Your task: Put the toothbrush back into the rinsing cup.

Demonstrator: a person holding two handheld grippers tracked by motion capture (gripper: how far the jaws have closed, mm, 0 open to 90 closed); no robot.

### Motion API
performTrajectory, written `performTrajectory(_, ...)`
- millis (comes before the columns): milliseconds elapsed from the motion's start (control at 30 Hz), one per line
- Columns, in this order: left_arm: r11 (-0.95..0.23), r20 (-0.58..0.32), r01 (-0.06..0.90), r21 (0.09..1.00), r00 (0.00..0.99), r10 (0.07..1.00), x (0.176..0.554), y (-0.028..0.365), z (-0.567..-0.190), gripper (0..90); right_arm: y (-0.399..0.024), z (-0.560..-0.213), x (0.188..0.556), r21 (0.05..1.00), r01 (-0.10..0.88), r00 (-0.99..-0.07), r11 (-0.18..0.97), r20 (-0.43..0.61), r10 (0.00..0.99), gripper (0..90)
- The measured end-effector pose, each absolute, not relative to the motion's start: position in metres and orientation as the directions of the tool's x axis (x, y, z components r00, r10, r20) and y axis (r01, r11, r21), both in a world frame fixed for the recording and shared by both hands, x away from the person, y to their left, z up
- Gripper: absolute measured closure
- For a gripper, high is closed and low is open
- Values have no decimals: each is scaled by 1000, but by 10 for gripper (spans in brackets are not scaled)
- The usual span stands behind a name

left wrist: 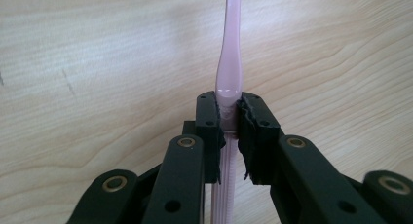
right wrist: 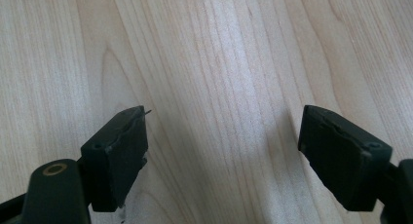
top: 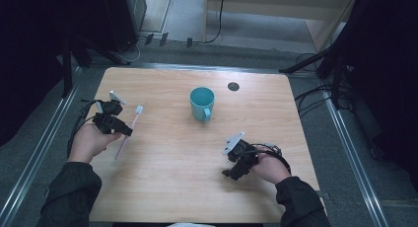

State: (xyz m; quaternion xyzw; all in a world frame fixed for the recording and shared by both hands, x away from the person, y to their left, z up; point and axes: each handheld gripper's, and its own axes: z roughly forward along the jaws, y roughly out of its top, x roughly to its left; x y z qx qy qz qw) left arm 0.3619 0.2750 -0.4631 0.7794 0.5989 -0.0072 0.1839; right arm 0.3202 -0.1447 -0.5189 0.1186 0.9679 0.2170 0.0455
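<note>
Table: the light wood table (top: 187, 158) carries everything; its near edge is cut off at 6 o'clock in the high view, and the surroundings are too dark to make out.
Person: two dark sleeves enter from 6 o'clock; the left hand (top: 88, 140) and right hand (top: 268, 168) are partly covered by the tools they hold.
Cup: a teal cup (top: 202, 103) stands upright just past the table's centre toward 12 o'clock, its inside hard to read.
Right gripper: the right gripper (right wrist: 221, 141), at 4 o'clock on the table, has its jaws spread wide over bare wood, holding nothing.
Left gripper: the left gripper (left wrist: 229, 117), at 9 o'clock, is clamped on the toothbrush handle.
Toothbrush: the pink toothbrush (top: 129, 131) lies low over the table at 9 o'clock, head toward 12 o'clock; its head is cut off in the left gripper view (left wrist: 229, 63).
Dark disc: a small round mark (top: 233, 86) at 1 o'clock, too small to identify.
</note>
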Motion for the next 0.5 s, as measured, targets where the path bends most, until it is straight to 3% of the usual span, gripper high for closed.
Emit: performTrajectory(500,-190,-258,871,452,332,907,354,268,-443,790,-145,-519,320,432,208,-968,877,-37,247,183)
